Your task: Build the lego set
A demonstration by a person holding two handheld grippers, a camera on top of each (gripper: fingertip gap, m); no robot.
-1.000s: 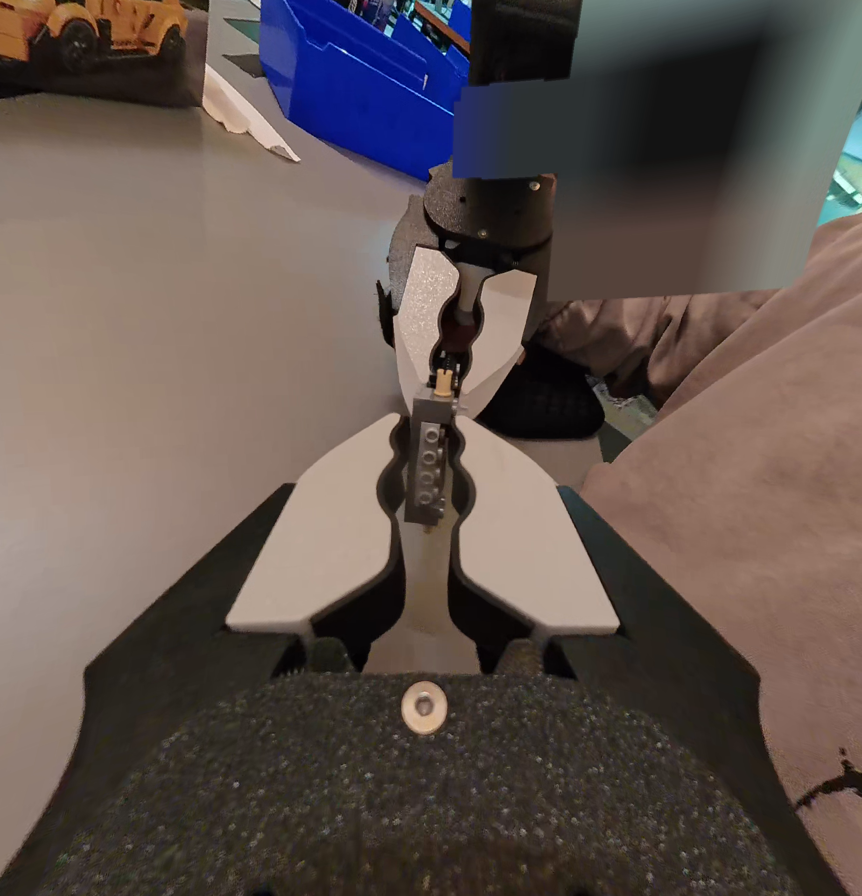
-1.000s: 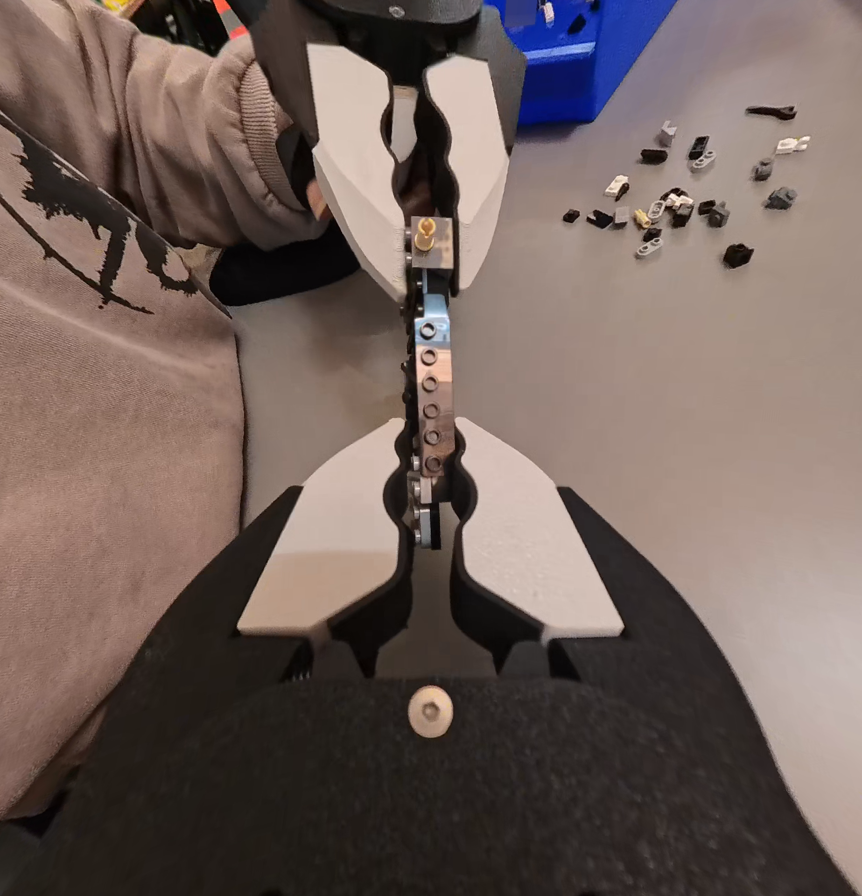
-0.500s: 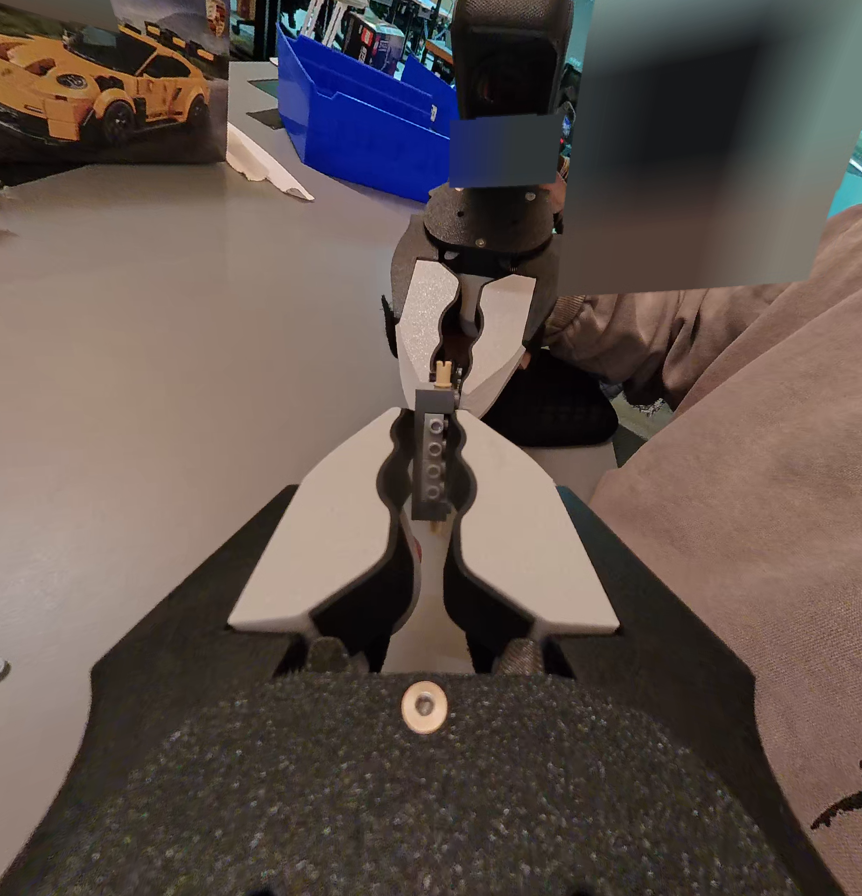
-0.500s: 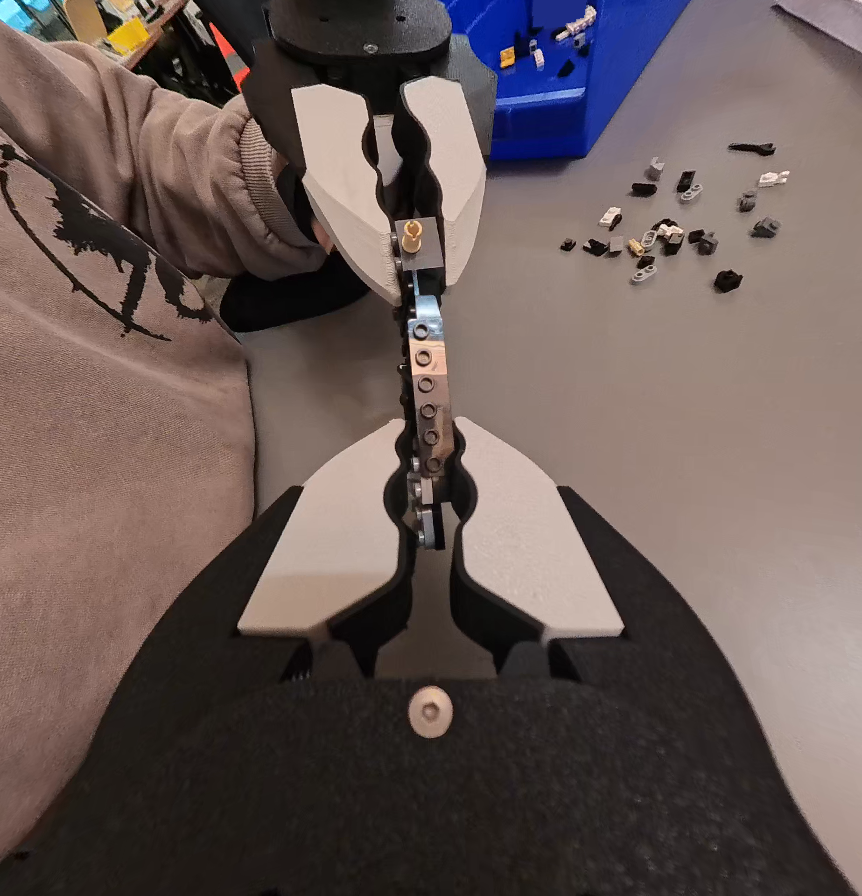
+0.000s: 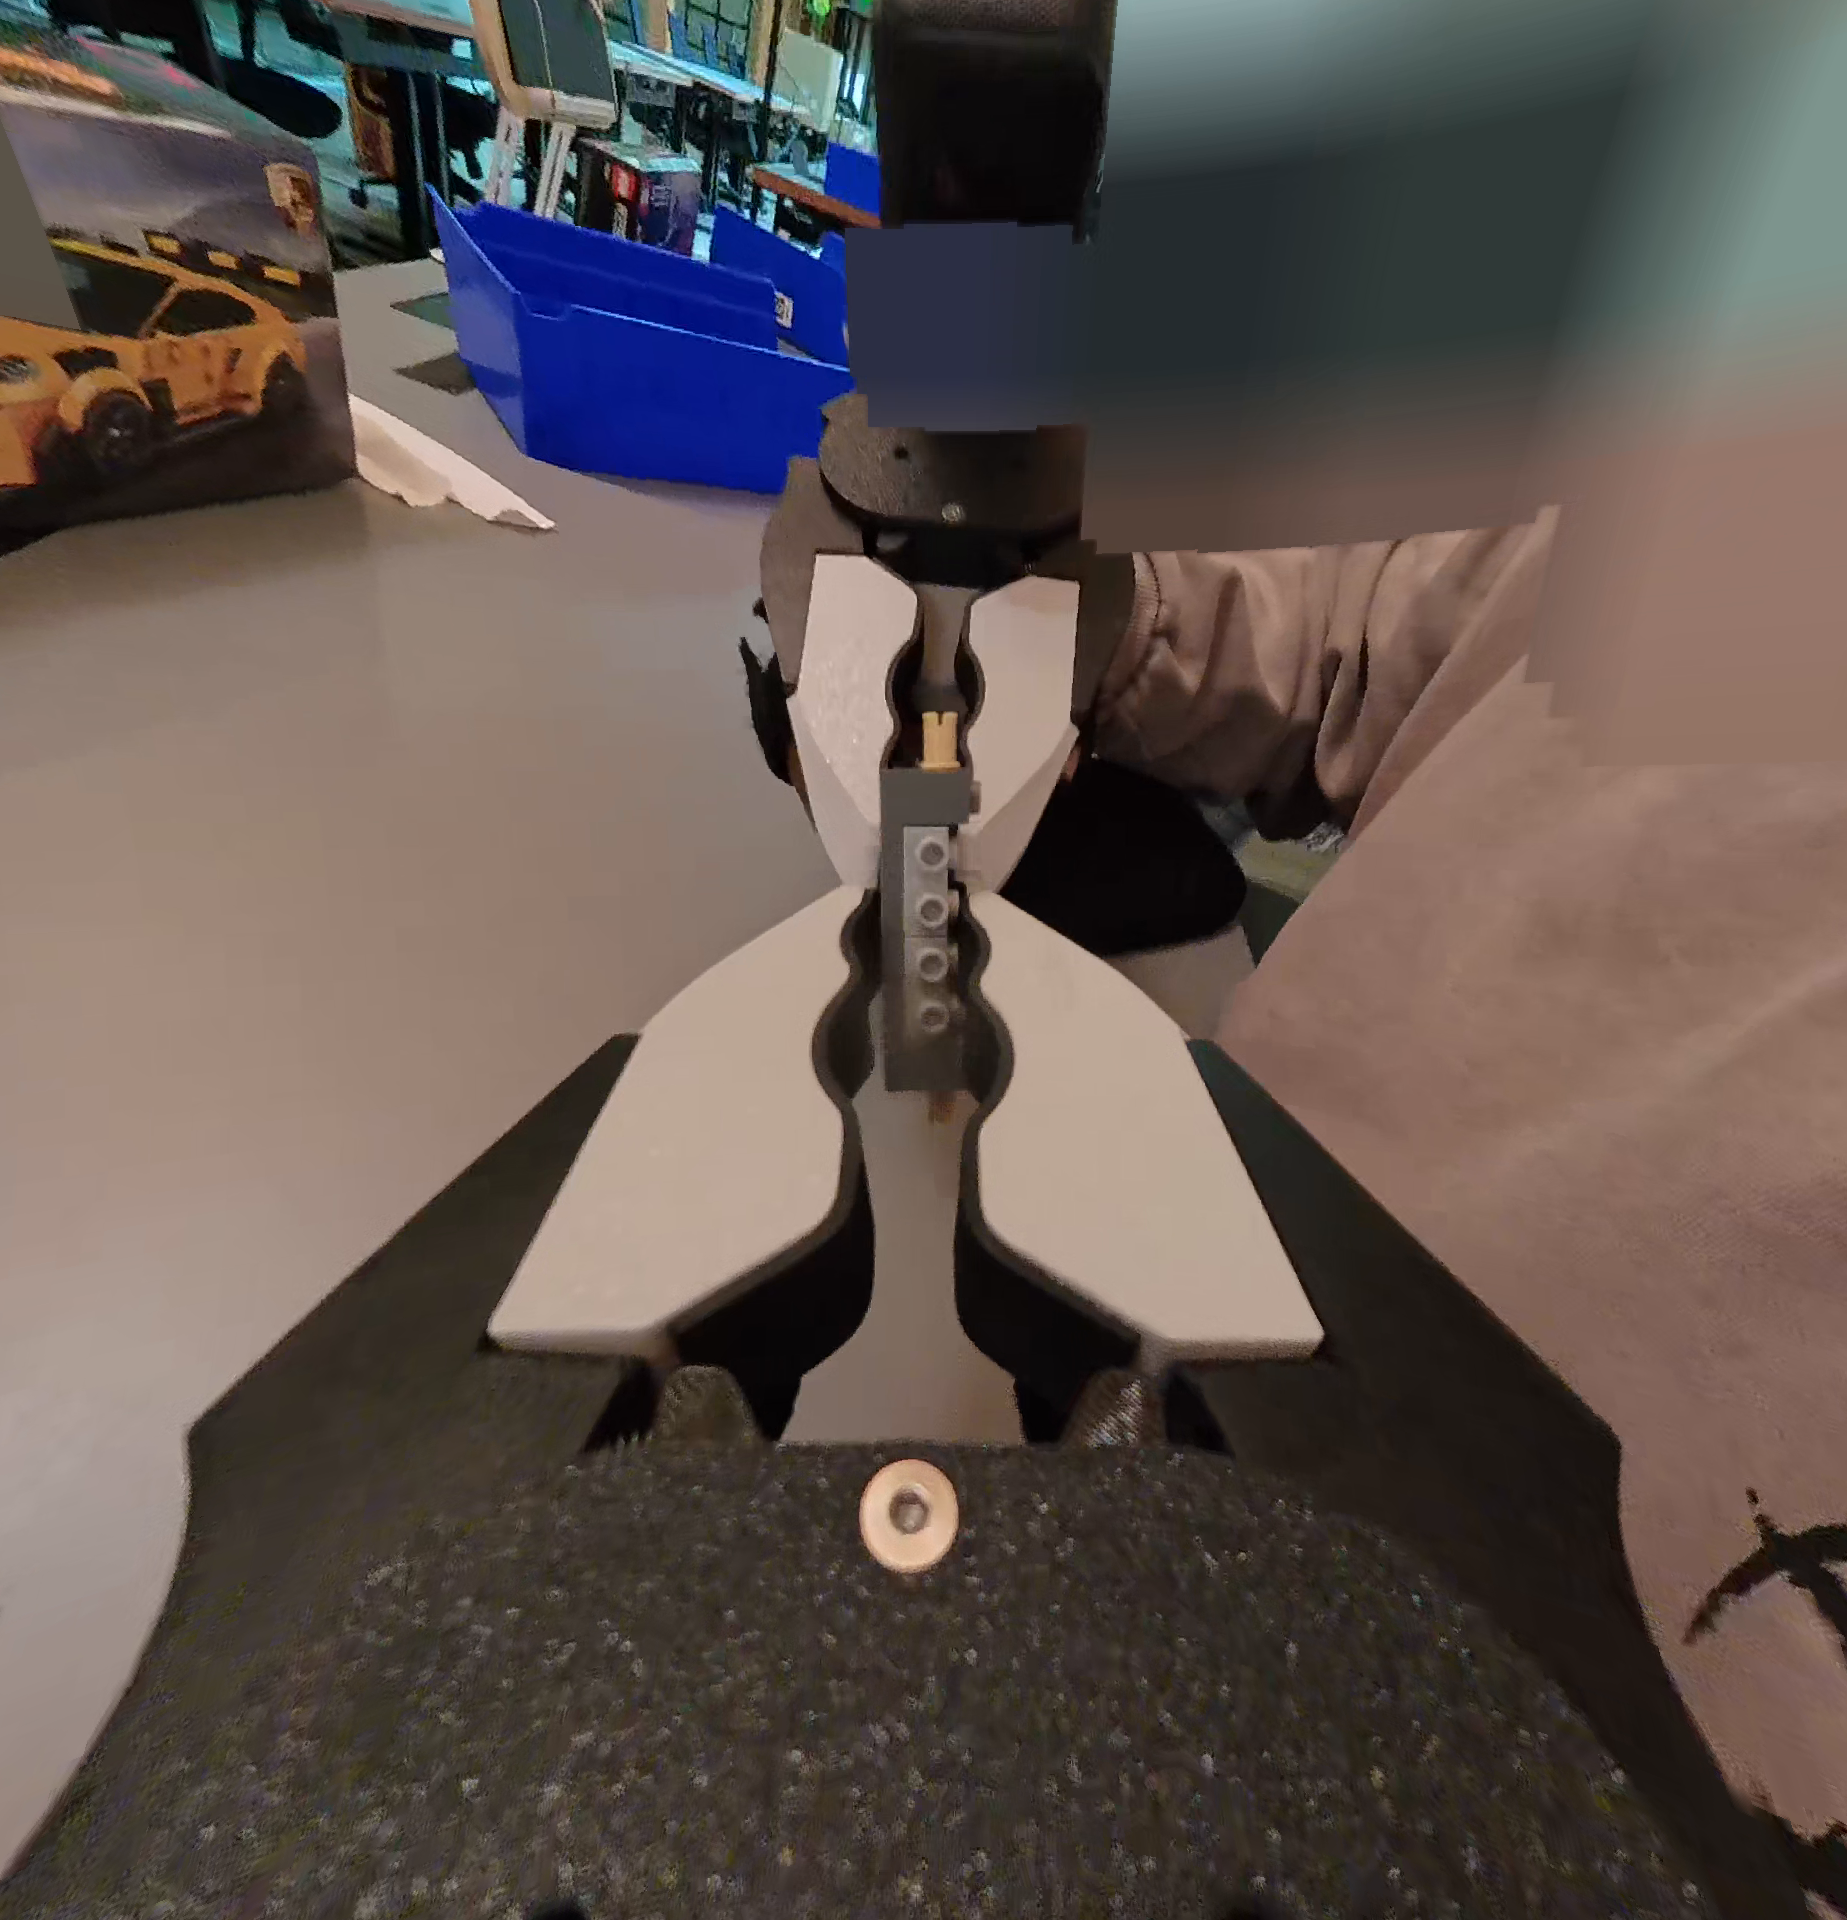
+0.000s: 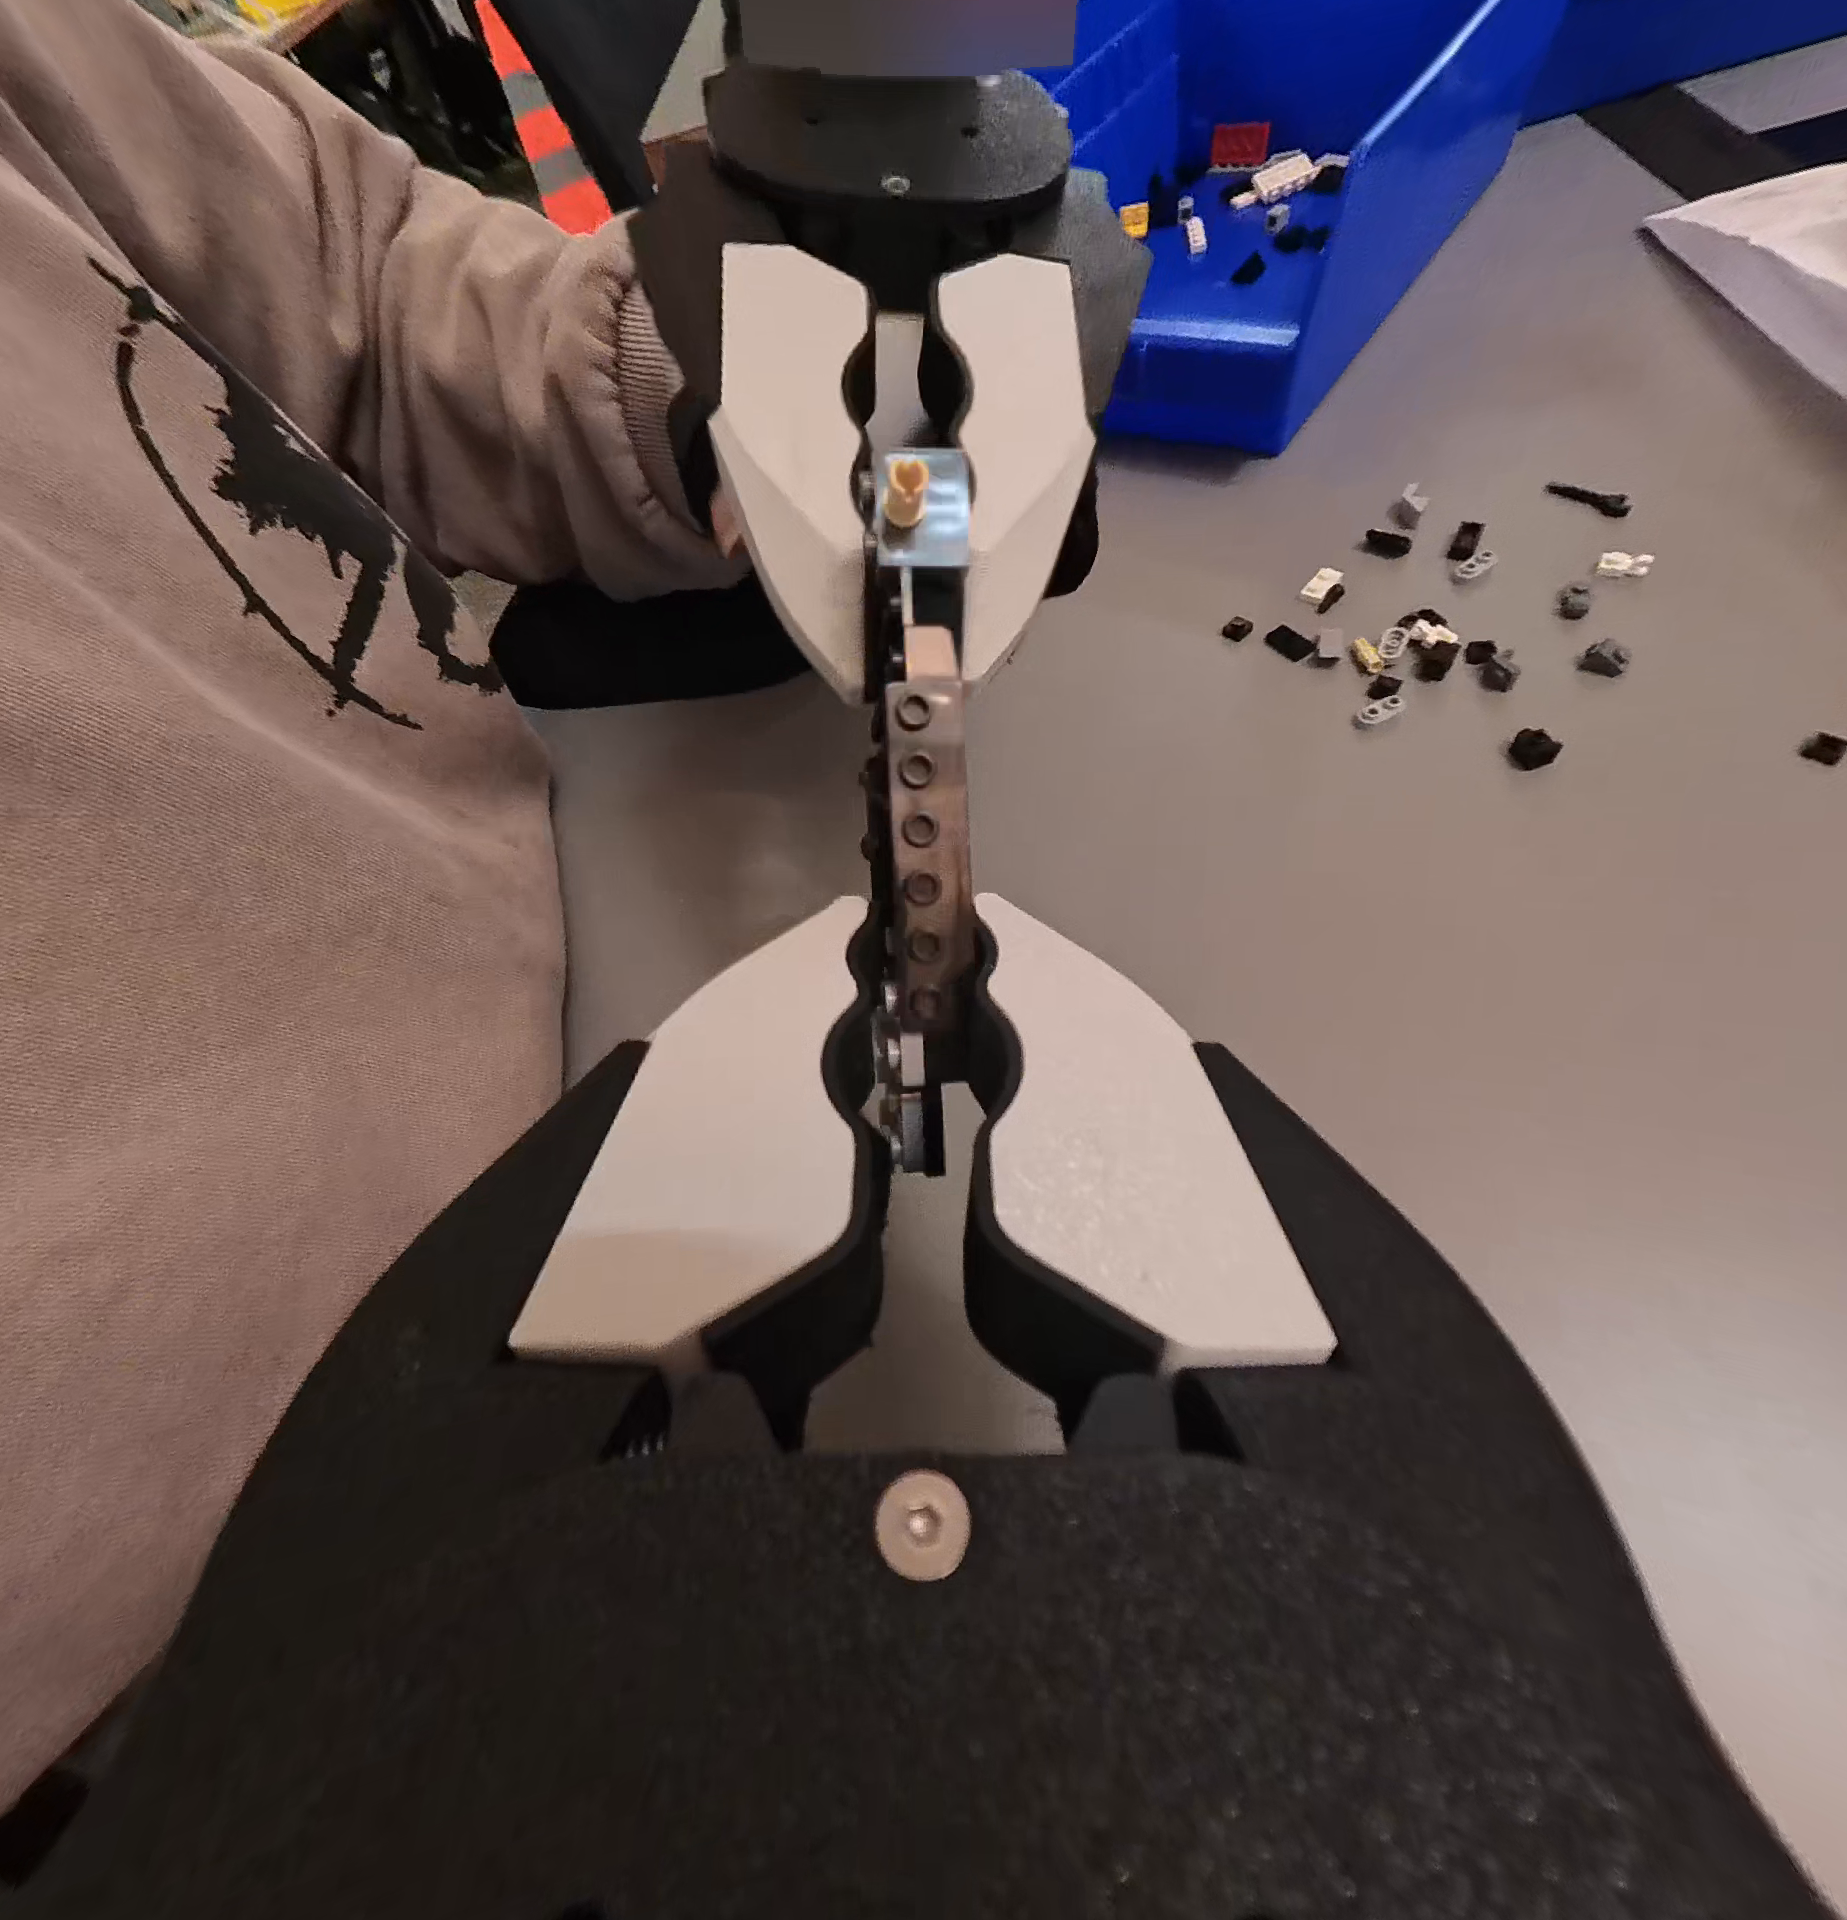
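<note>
Both my claws, left claw (image 5: 924,997) and right claw (image 6: 924,997), are clenched on opposite ends of the grey studded lego assembly (image 6: 927,831), held above the table (image 6: 1418,987). Loose pieces (image 6: 1438,644) at 2 o'clock and the blue bin (image 6: 1241,353) suggest an early stage.

Loose lego pieces (image 6: 1438,634) and blue bin (image 6: 1262,312) crowd the grey table (image 6: 1418,1039).

From the right wrist view, loose lego pieces (image 6: 1438,634) lie on the table (image 6: 1418,1039) at two o'clock, a bin (image 6: 1262,343) behind them at one o'clock (more pieces inside).
</note>
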